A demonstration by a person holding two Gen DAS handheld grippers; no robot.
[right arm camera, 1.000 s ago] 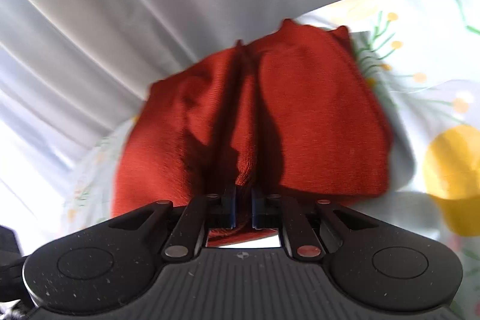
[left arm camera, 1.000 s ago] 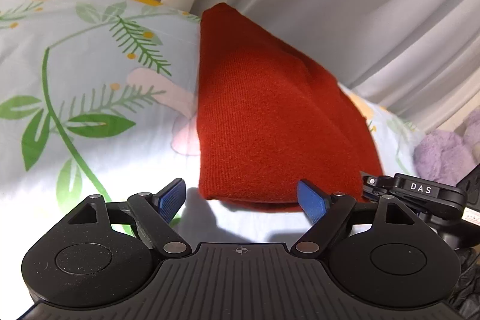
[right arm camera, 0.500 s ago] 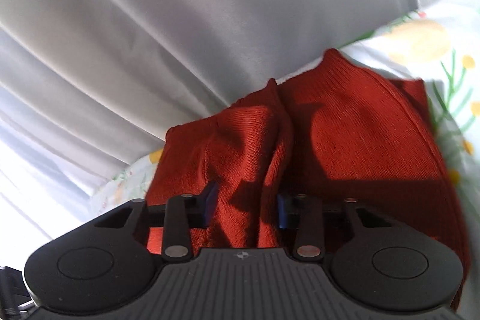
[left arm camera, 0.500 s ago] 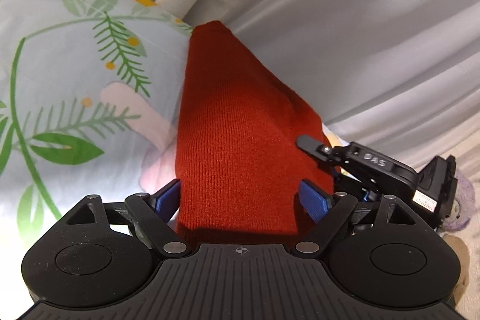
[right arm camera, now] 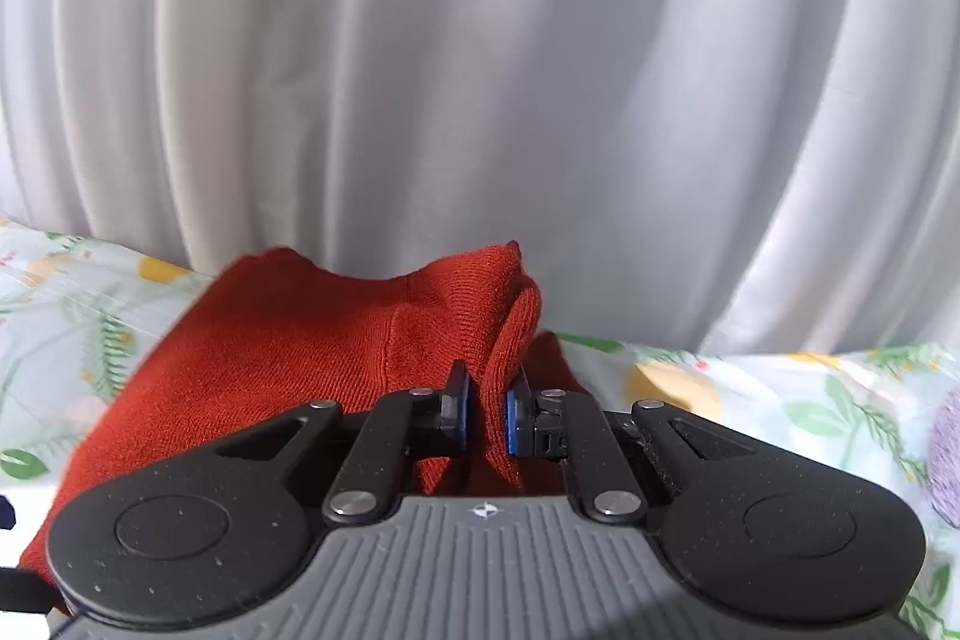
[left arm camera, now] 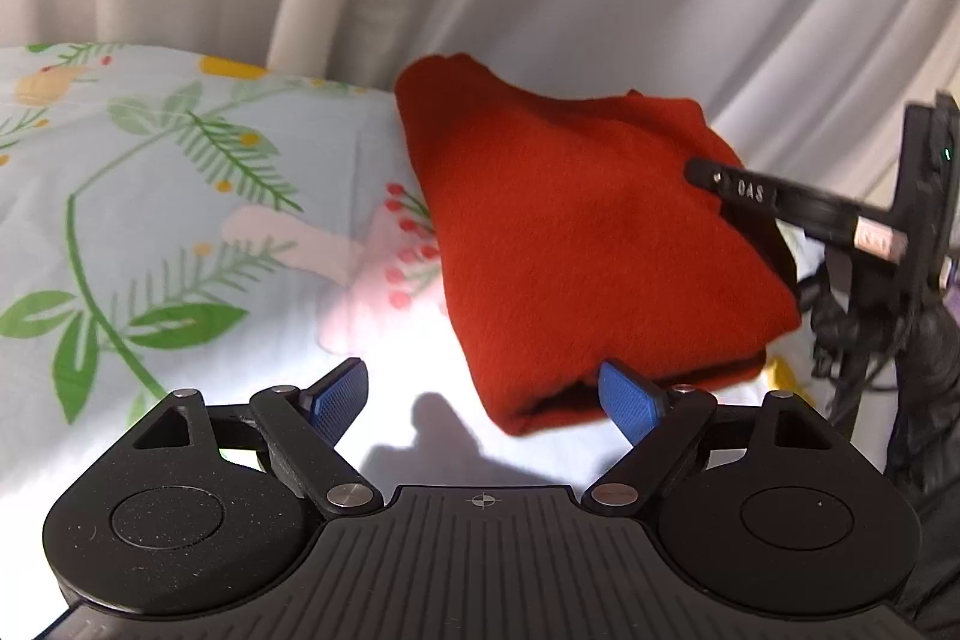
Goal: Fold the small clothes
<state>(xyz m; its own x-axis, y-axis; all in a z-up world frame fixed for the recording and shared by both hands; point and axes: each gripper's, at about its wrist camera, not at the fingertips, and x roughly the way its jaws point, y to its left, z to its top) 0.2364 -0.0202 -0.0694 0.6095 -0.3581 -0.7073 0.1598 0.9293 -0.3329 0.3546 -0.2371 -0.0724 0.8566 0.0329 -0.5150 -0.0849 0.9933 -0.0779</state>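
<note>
Left gripper [left arm camera: 485, 403]: blue pads wide apart, nothing between them, poised over the floral sheet [left arm camera: 150, 232] by the near corner of the red knit garment [left arm camera: 576, 244]. Right gripper [right arm camera: 487, 415]: jaws have just been closing, now clamped on a raised fold of the garment's right edge. Garment lies folded on the sheet; white curtain [right arm camera: 480, 70] hangs beyond.

A bedroom in a home: a bed with a pale blue cotton sheet printed with green leaves and yellow fruit [left arm camera: 180, 196], long white pleated curtains [right arm camera: 480, 100] behind, and a fluffy lilac soft toy [right arm camera: 945, 466].
</note>
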